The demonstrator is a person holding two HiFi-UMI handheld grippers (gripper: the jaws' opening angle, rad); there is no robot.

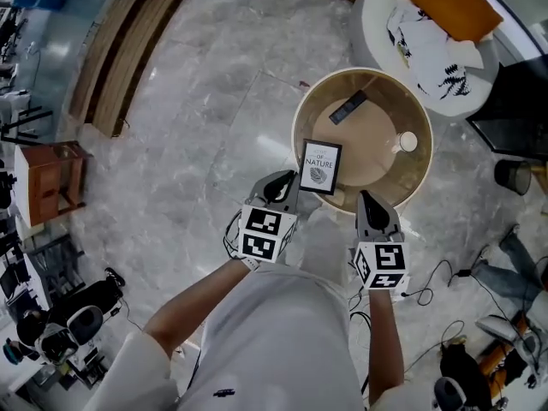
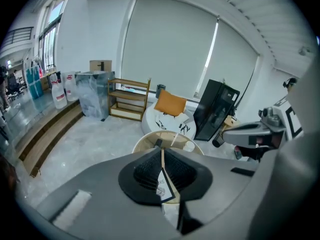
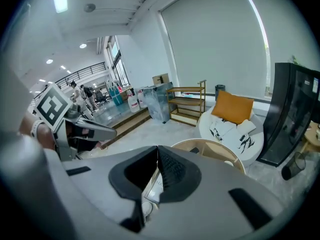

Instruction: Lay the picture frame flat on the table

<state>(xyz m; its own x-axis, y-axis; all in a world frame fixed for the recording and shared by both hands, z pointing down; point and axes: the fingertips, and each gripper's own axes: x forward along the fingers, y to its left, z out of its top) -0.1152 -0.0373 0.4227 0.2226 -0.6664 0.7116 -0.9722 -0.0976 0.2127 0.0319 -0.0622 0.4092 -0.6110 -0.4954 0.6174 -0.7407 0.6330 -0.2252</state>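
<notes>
Firstly, in the head view, the frame (image 1: 320,166) is seen standing on its short side at the near rim of the round tabletop (image 1: 377,135). Its long side points up and it leans a little. The printed face is turned toward the person. The left hand-held gripper (image 1: 282,187) is at the frame's left edge and touches it. The right hand-held gripper (image 1: 370,205) is just beside the lower right corner, and no touch can be seen. So the left one is the nearer of the two. The bare tabletop lies behind the frame, so it is judged that the top of the frame must be tipped away from the person to lay it flat.

Next, in the left gripper view, the jaws are seen pressed together on the frame's (image 2: 161,186) thin edge. The frame is seen edge-on, running straight up between the pads. The tabletop (image 2: 150,140) is seen just past it.

Lastly, in the right gripper view, the jaws of the right hand-held gripper (image 3: 157,150) are seen closed, tip against tip. Nothing is seen pinched between them. A bit of the frame (image 3: 151,186) is seen lower down, behind them.
</notes>
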